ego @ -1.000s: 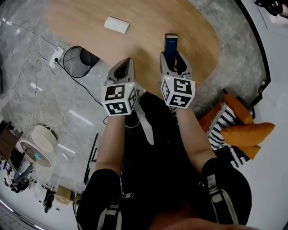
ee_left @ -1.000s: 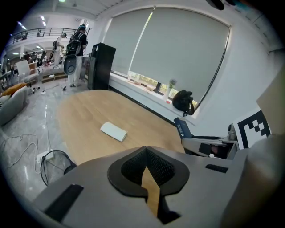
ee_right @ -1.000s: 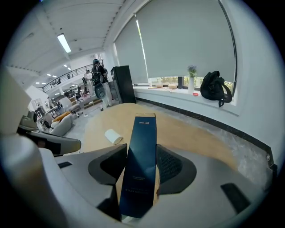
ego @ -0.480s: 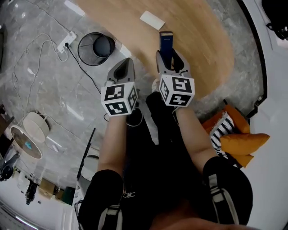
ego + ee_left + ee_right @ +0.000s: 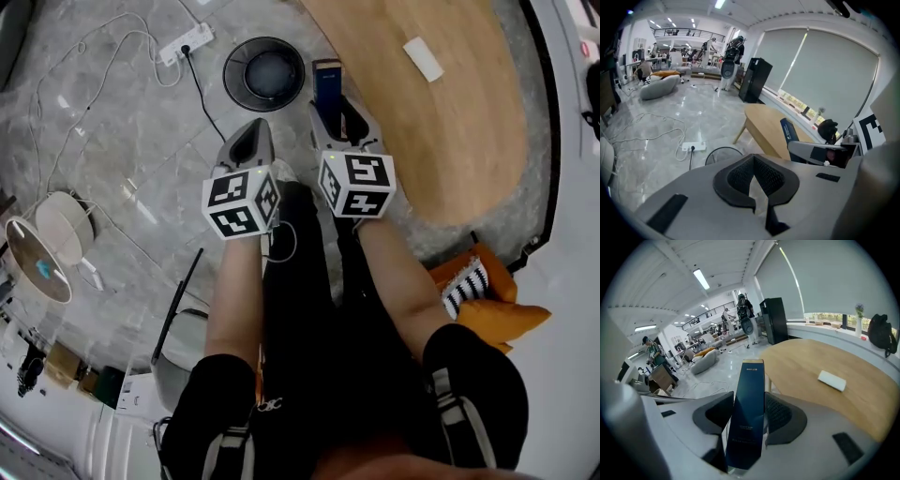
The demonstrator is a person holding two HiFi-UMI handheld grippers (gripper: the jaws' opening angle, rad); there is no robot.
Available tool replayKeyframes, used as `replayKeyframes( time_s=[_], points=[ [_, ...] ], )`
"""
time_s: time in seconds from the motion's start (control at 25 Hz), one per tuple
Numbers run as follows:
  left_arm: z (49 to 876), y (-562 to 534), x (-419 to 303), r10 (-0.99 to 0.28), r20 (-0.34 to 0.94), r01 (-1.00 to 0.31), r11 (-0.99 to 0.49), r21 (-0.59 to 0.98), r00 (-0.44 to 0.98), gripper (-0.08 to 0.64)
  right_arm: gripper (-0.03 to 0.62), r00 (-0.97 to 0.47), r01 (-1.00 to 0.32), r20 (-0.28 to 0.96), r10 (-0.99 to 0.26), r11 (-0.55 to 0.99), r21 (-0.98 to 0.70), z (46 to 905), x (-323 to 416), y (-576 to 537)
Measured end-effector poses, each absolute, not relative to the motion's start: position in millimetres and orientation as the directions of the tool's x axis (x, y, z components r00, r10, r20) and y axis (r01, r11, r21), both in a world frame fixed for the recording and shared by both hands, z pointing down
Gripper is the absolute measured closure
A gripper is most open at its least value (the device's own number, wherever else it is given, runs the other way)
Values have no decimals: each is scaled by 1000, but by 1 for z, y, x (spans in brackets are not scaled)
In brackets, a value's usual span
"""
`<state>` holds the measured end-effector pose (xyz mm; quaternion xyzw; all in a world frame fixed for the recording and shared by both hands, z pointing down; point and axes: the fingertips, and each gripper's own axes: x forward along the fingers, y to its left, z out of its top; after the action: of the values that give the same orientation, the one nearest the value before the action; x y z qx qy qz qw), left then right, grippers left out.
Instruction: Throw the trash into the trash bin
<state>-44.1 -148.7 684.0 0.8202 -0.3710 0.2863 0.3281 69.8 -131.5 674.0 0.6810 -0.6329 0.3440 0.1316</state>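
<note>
Right gripper [image 5: 339, 117]: jaws closed part-way onto the tall dark blue box [image 5: 326, 84], pads pressed against its two long faces, and the box stood up well beyond the tips. Left gripper [image 5: 248, 145]: jaws drawn together, nothing between them, held level beside the right one. Change over the last second in the head view: the round black wire trash bin [image 5: 265, 73] had sat well off to the left of both grippers, then came nearer, and now lay just ahead, with the far end of the box appearing right beside its rim. Over the same second the wooden table [image 5: 441, 122], with a small white block [image 5: 424, 58] lying on it, slid from straight ahead to the right side of the view. Read as the person having turned away from the table toward the bin; grip on the box looked unchanged throughout. The bin stood on the grey marble floor close to the table edge, with a white power strip [image 5: 186, 39] and its cable lying close by. Judgement: carry phase nearly finished, release not yet done. The box still read beside the bin mouth rather than over it, so a short further reach to the left and forward seemed needed before opening. A tall box could catch the rim and tip out.
</note>
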Motion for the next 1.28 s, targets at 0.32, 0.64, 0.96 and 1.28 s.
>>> replayKeyframes(
  time_s=[0.32,0.64,0.96,1.28],
  points=[
    [723,-187,-132,-431,737,-836,-435,336,521,554,385,-105,-968,670,-735,-77,-237,727,-8,-186],
    [778,-202,-185,-399,768,-850,-392,351,501,554,385,-137,-982,763,-632,-11,-186,832,-45,-233],
    [809,-206,-192,-360,781,-839,-406,361,510,554,385,-128,-990,841,-525,22,-137,917,-45,-258],
    [816,-213,-203,-348,787,-838,-411,359,509,554,385,-109,-994,884,-454,54,-95,963,-47,-265]
  ],
)
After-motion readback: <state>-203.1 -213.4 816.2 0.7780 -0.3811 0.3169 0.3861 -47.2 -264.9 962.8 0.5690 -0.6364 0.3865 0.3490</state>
